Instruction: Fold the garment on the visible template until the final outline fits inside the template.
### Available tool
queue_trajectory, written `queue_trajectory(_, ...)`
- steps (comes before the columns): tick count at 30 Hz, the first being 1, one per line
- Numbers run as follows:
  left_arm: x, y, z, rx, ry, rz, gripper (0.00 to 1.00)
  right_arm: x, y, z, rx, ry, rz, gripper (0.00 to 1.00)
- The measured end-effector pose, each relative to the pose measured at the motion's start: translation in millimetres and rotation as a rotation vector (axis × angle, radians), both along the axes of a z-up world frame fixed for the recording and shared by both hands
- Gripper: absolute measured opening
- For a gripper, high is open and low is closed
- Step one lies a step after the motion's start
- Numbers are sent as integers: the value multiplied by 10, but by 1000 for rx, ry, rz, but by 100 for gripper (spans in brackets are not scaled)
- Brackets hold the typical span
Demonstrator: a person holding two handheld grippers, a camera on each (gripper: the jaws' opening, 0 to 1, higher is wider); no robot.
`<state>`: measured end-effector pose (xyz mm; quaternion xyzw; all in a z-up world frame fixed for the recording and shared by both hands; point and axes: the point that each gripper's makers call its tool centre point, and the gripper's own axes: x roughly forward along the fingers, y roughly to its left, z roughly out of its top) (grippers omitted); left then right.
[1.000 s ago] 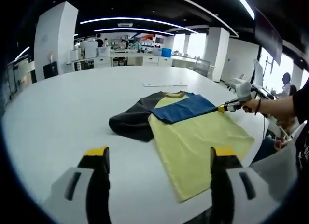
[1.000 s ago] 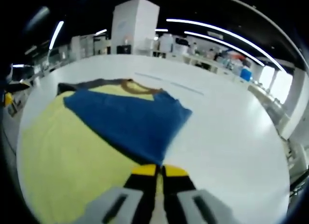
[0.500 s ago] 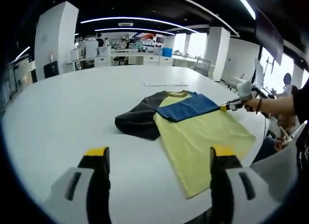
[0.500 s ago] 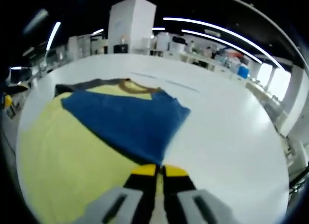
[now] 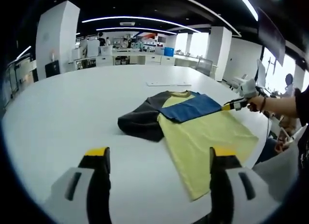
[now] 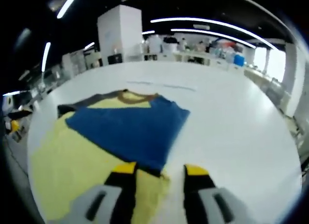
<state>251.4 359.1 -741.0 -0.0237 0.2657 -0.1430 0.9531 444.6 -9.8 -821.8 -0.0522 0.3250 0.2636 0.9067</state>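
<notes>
The yellow garment point(image 5: 205, 142) lies on the white table point(image 5: 72, 103) ahead of the left gripper point(image 5: 157, 159), whose jaws stand wide apart and empty. Its blue sleeve point(image 6: 128, 130) is folded across the chest, its dark sleeve point(image 5: 140, 122) bunched beside it. The right gripper point(image 6: 157, 170) has its jaws parted at the blue sleeve's tip, with nothing between them and the cloth; a flat white strip point(image 5: 166, 83) lies beyond the collar.

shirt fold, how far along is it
Done: the blue sleeve lies folded across the yellow shirt. In hand: nothing; the right gripper has its jaws open at the sleeve's end. Left: the dark sleeve is unfolded, and the left gripper waits open.
</notes>
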Motion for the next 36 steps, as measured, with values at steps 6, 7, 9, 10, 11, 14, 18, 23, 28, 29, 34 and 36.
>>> queue_trajectory(6, 74, -4, -41, -2, 1, -11, 82, -73, 170, 206, 31, -12, 71, 71)
queue_trajectory(7, 88, 4, -42, -20, 0, -1, 82, -121, 217, 230, 37, -13, 87, 73)
queue_trajectory(9, 116, 15, -52, -38, -5, 9, 82, -180, 282, 307, 50, -25, 109, 77)
queue_trajectory(10, 127, 19, -58, -43, -3, 10, 82, -219, 319, 342, 55, -30, 116, 80)
queue_trajectory(11, 138, 24, -64, -43, -3, 10, 82, -312, 401, 428, 72, -40, 126, 83)
queue_trajectory(14, 182, 46, -75, -28, 0, 5, 81, -308, 413, 476, 105, -31, 145, 92)
queue_trajectory(18, 280, 130, -72, -13, -15, 19, 80, -448, 490, 631, 133, -40, 187, 98)
queue_trajectory(23, 394, 317, -179, 26, 7, 46, 76, -582, 548, 843, 169, -54, 210, 99)
queue_trajectory(28, 497, 467, -212, 21, -6, 83, 71, -740, 592, 910, 218, -18, 242, 99)
queue_trajectory(29, 528, 513, -211, 23, -11, 95, 70, -790, 598, 908, 221, -8, 251, 99)
queue_trajectory(34, 656, 687, -209, 65, -30, 133, 63, -953, 571, 874, 187, 5, 293, 99)
queue_trajectory(36, 698, 747, -216, 91, -34, 157, 61, -997, 535, 857, 180, 8, 293, 98)
